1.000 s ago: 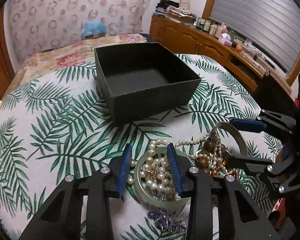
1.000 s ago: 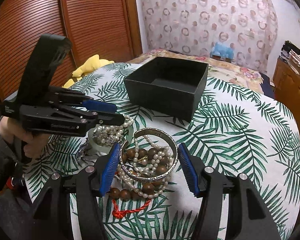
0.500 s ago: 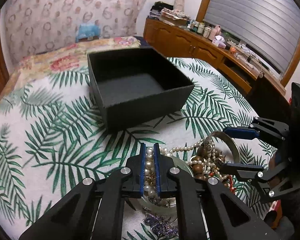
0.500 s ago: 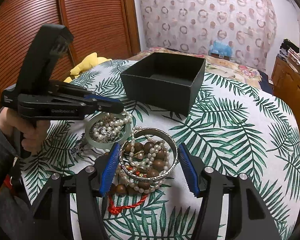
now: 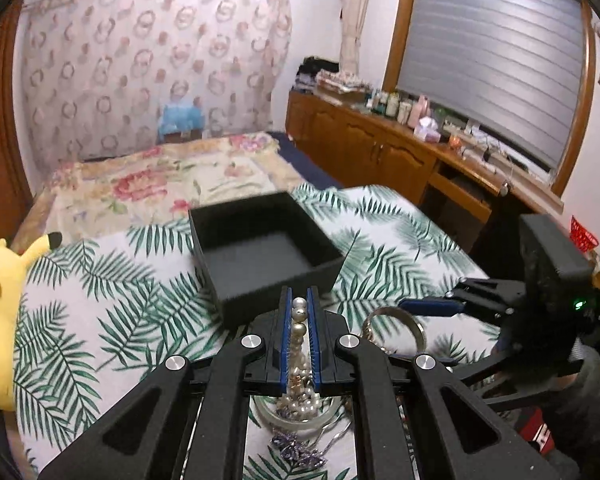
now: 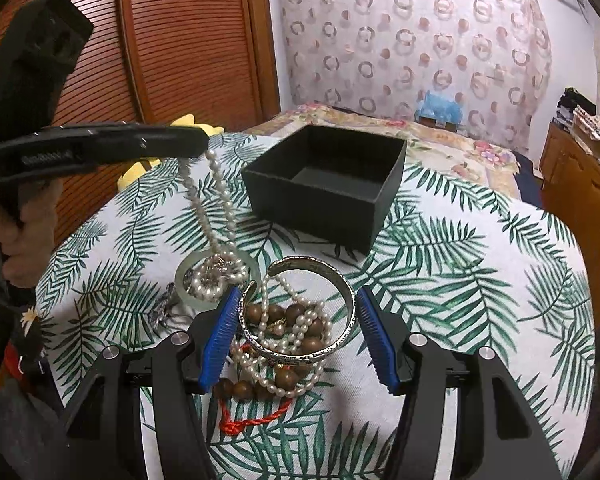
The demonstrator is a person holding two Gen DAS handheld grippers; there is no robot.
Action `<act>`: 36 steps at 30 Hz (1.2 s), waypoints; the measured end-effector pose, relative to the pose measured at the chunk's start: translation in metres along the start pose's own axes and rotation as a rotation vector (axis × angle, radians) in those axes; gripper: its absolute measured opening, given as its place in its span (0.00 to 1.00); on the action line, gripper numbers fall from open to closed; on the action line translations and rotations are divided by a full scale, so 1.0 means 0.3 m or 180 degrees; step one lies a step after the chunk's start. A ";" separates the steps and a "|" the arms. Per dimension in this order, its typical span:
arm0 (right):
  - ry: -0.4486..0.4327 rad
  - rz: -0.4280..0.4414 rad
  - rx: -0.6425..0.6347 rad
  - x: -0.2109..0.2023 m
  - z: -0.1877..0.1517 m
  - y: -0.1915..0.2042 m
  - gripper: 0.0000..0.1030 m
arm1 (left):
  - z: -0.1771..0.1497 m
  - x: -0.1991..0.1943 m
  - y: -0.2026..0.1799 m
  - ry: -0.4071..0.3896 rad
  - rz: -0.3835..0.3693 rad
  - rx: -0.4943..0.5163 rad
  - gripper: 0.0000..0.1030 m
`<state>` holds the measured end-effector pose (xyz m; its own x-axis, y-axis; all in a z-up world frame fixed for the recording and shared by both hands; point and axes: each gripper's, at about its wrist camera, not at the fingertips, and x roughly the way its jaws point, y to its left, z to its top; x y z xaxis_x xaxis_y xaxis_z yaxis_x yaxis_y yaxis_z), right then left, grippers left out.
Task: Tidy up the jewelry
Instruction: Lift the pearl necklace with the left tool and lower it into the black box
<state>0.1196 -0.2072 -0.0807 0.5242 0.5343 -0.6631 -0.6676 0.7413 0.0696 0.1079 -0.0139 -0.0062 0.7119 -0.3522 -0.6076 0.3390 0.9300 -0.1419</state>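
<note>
While left gripper (image 6: 198, 146) pinches pearl necklace (image 6: 216, 216), jaws nearly closed, strand hangs below it onto pale green bangle (image 6: 184, 276). Right gripper (image 6: 296, 336) half open, holding nothing, silver cuff (image 6: 340, 340) between fingers. Black box (image 6: 328, 200) ahead of both.

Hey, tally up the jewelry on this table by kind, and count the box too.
Pearl strands: 2
Bangles: 2, one jade, one silver
Wooden bead bracelet: 1
Purple sparkly piece: 1
Black box: 1
Total: 7
</note>
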 end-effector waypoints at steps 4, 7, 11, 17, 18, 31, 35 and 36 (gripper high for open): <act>-0.0056 -0.0030 -0.0027 -0.024 0.035 -0.005 0.60 | 0.029 -0.028 -0.003 -0.0058 0.0021 0.0024 0.06; -0.0092 -0.0061 -0.0039 -0.035 0.056 -0.013 0.60 | 0.056 -0.055 -0.008 -0.0135 0.0039 0.0060 0.06; -0.0120 -0.0080 -0.0041 -0.044 0.077 -0.023 0.60 | 0.095 -0.085 -0.024 -0.0223 0.0059 0.0104 0.06; -0.0147 -0.0106 -0.0069 -0.050 0.113 -0.028 0.60 | 0.161 -0.129 -0.046 -0.0346 0.0110 0.0186 0.06; -0.0152 -0.0112 -0.0075 -0.050 0.119 -0.030 0.60 | 0.171 -0.134 -0.048 -0.0362 0.0117 0.0197 0.06; -0.0227 -0.0157 -0.0096 -0.038 0.205 -0.056 0.60 | 0.330 -0.182 -0.064 -0.0588 0.0223 0.0298 0.06; -0.0230 -0.0186 -0.0136 -0.019 0.234 -0.057 0.60 | 0.386 -0.182 -0.053 -0.0655 0.0315 0.0303 0.06; -0.0230 -0.0191 -0.0139 -0.013 0.240 -0.056 0.60 | 0.397 -0.179 -0.049 -0.0662 0.0330 0.0293 0.07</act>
<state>0.1670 -0.1925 -0.0256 0.5998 0.5186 -0.6093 -0.6554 0.7553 -0.0024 0.1380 -0.0213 0.1216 0.8539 -0.2782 -0.4398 0.3054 0.9522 -0.0095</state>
